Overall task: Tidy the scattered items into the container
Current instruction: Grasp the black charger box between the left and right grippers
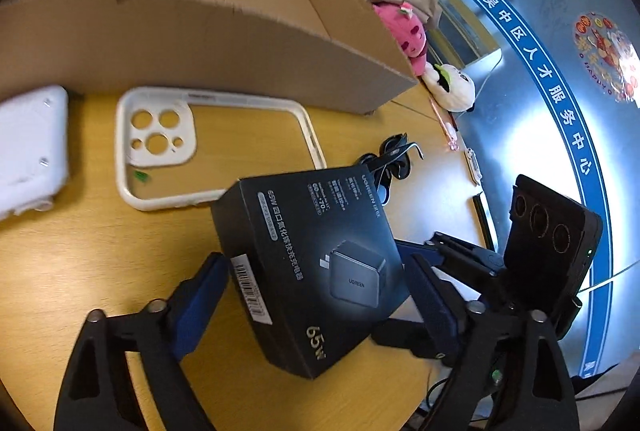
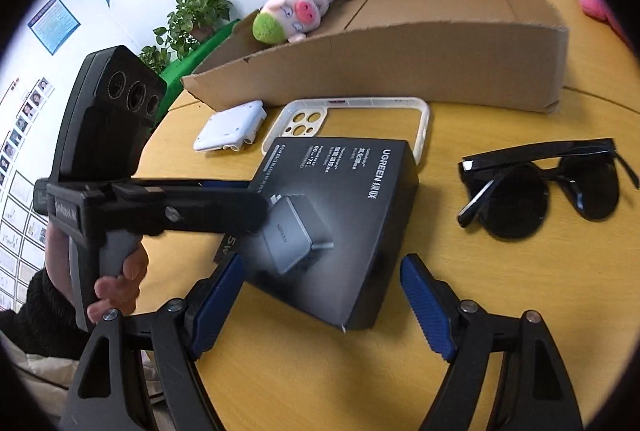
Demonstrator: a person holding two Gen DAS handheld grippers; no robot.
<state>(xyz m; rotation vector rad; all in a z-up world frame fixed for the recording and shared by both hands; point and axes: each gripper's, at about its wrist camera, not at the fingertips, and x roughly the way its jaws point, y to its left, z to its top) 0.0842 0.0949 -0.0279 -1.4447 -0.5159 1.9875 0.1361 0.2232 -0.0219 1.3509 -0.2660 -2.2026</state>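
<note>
Left wrist view shows the left gripper [image 1: 316,295] with jaws wide, straddling the black cardboard charger box [image 1: 316,263] without pressing it (likely to lift it). Beyond lies the open brown cardboard container [image 1: 224,43]. The right gripper [image 2: 322,305] gapes, holding nothing.

Left gripper [image 1: 316,295]: black frame, silver screw heads, ribbed blue pads [image 1: 196,307].
Right gripper [image 2: 322,307]: same black frame, blue pads [image 2: 428,311], silver screws.
Left-unit housing: three round lenses, grey handle.
Sleeve [image 2: 36,315]: black, fuzzy knit.
</note>
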